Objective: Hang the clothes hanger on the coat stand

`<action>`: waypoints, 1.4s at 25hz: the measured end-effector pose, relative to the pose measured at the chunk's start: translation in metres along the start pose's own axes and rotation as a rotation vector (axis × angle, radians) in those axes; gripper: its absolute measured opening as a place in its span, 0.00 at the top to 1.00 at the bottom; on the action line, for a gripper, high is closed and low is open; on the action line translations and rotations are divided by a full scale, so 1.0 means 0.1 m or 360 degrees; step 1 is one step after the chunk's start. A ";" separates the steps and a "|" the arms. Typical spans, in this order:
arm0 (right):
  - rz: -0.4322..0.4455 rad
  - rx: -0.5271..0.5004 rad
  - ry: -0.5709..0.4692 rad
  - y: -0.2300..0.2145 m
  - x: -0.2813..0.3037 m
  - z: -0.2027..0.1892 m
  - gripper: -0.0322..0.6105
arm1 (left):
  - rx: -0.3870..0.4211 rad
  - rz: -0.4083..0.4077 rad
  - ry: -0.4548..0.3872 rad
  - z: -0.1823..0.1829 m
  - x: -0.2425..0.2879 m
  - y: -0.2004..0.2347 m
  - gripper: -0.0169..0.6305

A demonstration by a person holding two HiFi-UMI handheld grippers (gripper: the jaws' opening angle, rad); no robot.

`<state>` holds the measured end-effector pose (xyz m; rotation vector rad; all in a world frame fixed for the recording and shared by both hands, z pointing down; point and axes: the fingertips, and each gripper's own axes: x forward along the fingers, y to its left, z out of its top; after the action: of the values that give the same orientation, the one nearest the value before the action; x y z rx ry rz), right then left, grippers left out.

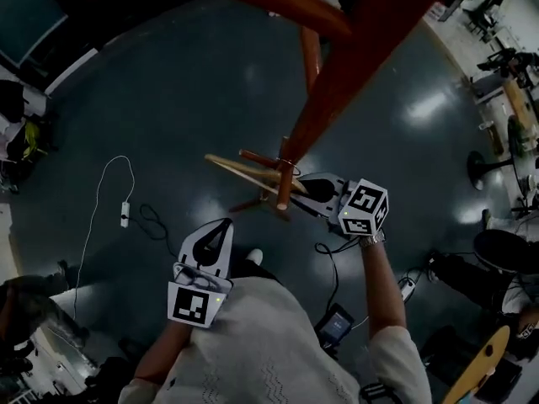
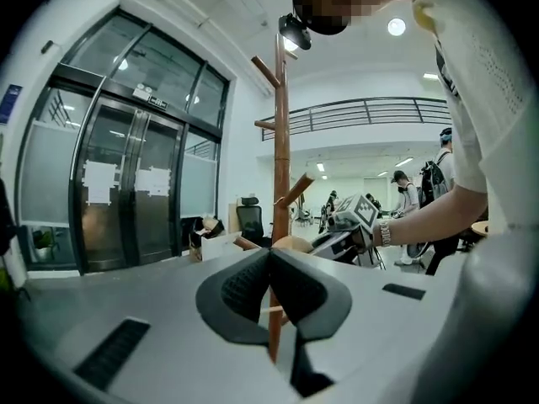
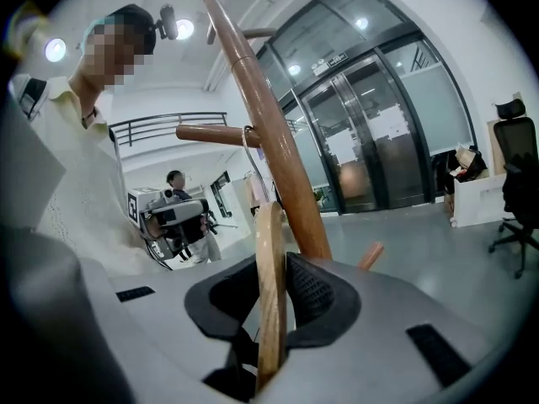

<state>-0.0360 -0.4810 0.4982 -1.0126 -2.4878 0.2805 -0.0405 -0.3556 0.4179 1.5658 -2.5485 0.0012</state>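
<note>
The reddish-brown coat stand (image 1: 354,66) runs from the top right down to the middle of the head view. A pale wooden clothes hanger (image 1: 244,173) lies against its lower pegs. My right gripper (image 1: 299,190) is shut on the hanger's body. In the right gripper view the hanger (image 3: 270,293) stands edge-on between the pads. Its wire hook (image 3: 247,154) loops over a horizontal peg (image 3: 215,133) of the stand's pole (image 3: 269,141). My left gripper (image 1: 223,225) hovers lower left of the stand, shut and holding nothing; in its own view the pads (image 2: 244,284) meet in front of the pole (image 2: 280,141).
A white power strip with its cable (image 1: 125,213) and black cables lie on the dark floor to the left. A phone-like device (image 1: 337,325) lies near my feet. Glass doors (image 2: 126,192) stand behind the stand; an office chair (image 3: 514,183) and people (image 2: 404,200) are further off.
</note>
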 end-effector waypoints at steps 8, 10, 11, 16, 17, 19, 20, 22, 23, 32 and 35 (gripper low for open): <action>-0.0108 -0.0032 0.0010 -0.07 -0.03 -0.01 0.83 | 0.0014 -0.0009 -0.0002 -0.03 -0.01 0.04 0.95; -0.0165 -0.0049 0.0008 -0.08 -0.05 0.00 0.81 | 0.0011 -0.0012 0.0002 -0.03 -0.02 0.05 0.95; -0.0188 -0.0057 0.0005 -0.09 -0.06 0.01 0.80 | 0.0010 -0.0014 0.0004 -0.02 -0.02 0.05 0.95; -0.0295 -0.0116 0.0006 -0.13 -0.08 0.03 0.77 | 0.0004 -0.0037 0.0004 -0.02 -0.01 0.01 0.95; -0.0326 -0.0140 0.0008 -0.14 -0.07 0.02 0.77 | 0.0004 -0.0042 0.0006 -0.03 -0.02 0.01 0.95; -0.0383 -0.0172 0.0008 -0.14 -0.10 0.02 0.75 | 0.0007 -0.0052 0.0005 -0.04 -0.03 0.00 0.95; -0.0405 -0.0175 0.0004 -0.15 -0.13 0.02 0.74 | 0.0009 -0.0059 0.0002 -0.03 -0.03 -0.01 0.95; -0.0441 -0.0186 -0.0013 -0.15 -0.21 0.05 0.72 | 0.0010 -0.0071 -0.0006 -0.01 -0.03 -0.03 0.95; -0.0462 -0.0209 -0.0031 -0.14 -0.26 0.08 0.72 | 0.0009 -0.0076 -0.0011 0.00 -0.03 -0.04 0.95; -0.0598 -0.0262 -0.0210 0.04 -0.55 0.24 0.72 | -0.0012 -0.0152 -0.0019 -0.03 -0.14 -0.05 0.95; -0.0749 -0.0207 -0.0343 0.10 -0.70 0.30 0.72 | -0.0022 -0.0198 -0.0026 -0.04 -0.19 -0.04 0.95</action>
<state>0.0008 -0.5234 0.4456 -0.4310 -2.8775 0.0820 -0.0275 -0.3399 0.4195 1.7229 -2.4528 -0.0435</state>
